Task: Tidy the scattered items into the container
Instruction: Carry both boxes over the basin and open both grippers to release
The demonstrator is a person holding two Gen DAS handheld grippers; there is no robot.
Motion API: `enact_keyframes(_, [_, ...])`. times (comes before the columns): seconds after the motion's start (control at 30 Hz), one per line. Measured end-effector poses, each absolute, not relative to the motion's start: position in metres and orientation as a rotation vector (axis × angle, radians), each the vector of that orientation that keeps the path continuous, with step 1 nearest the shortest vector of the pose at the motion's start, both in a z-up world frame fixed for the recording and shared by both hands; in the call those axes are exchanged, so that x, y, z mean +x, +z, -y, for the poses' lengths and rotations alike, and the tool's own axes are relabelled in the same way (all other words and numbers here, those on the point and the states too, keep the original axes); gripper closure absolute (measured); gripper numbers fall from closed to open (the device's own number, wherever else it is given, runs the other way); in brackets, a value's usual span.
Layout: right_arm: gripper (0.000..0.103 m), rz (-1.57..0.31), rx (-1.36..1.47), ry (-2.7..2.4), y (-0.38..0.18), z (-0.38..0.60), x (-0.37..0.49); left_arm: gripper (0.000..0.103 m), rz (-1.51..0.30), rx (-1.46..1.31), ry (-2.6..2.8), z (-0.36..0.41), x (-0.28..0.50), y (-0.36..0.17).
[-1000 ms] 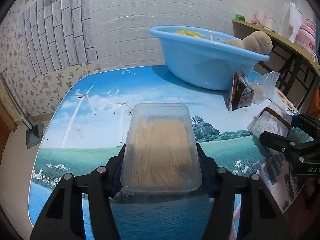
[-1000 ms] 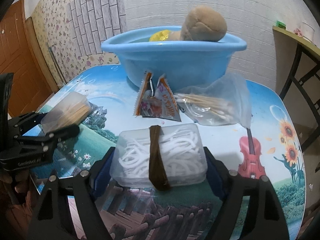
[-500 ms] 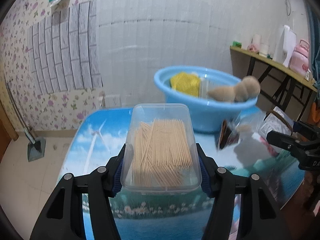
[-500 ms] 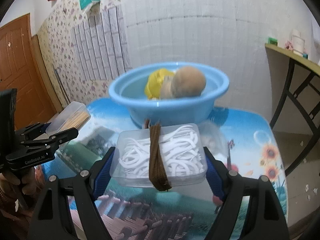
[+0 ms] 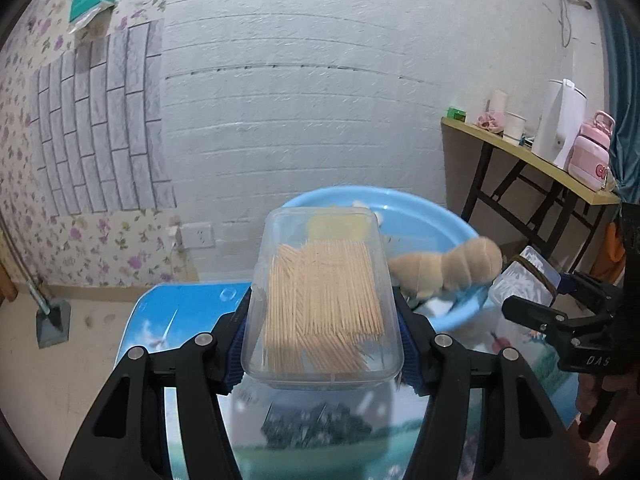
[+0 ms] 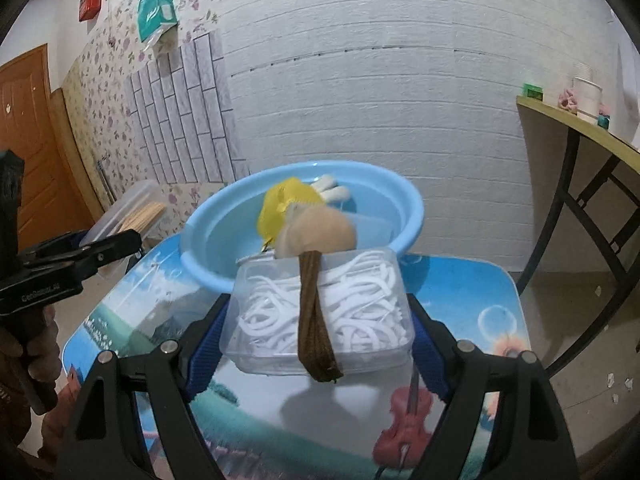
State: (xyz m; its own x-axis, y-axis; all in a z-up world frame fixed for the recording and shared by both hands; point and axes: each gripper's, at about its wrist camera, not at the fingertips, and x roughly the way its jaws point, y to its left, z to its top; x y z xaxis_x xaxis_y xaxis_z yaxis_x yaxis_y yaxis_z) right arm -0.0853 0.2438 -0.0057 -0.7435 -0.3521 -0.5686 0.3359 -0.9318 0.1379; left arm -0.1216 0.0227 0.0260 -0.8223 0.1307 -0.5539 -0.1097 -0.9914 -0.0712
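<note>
**Clear plastic boxes in transit to the basin**

Blue round plastic basin (image 6: 400, 204) is the landmark. Left gripper (image 5: 322, 312) grasps a clear toothpick box (image 5: 322, 292); right gripper (image 6: 316, 320) grasps a clear box of white floss picks (image 6: 360, 304). Both are carried just short of the basin. Next: advance over its rim, then release. Basin holds a yellow item (image 6: 280, 208) and a tan plush toy (image 6: 320, 232)
</note>
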Motion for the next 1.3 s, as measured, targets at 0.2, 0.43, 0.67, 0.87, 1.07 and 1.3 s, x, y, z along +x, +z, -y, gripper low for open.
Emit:
enact_keyframes(0.2, [0.021,0.037,0.844,-2.638,0.001,-0.249,-0.109,0.043,0.018,-0.916,2.852,-0.040,-0.151,0.025])
enact_keyframes(0.43, [0.021,0.043,0.835,-2.607,0.000,-0.245,-0.141,0.043,-0.036,-0.973,2.811,-0.056,-0.178,0.015])
enact_keyframes(0.67, [0.021,0.067,0.821,-2.562,-0.007,-0.238,-0.169,0.043,-0.068,-0.997,2.793,-0.062,-0.195,0.007])
enact_keyframes(0.87, [0.011,0.074,0.845,-2.558,-0.014,-0.241,-0.176,0.038,-0.053,-0.987,2.806,-0.061,-0.198,0.006])
enact_keyframes(1.07, [0.006,0.120,0.769,-2.602,-0.005,-0.262,-0.160,0.036,-0.065,-0.964,2.823,-0.063,-0.193,0.013])
enact_keyframes(1.3, [0.006,0.196,0.752,-2.724,0.003,-0.333,-0.135,0.025,-0.014,-0.938,2.881,-0.062,-0.184,0.025])
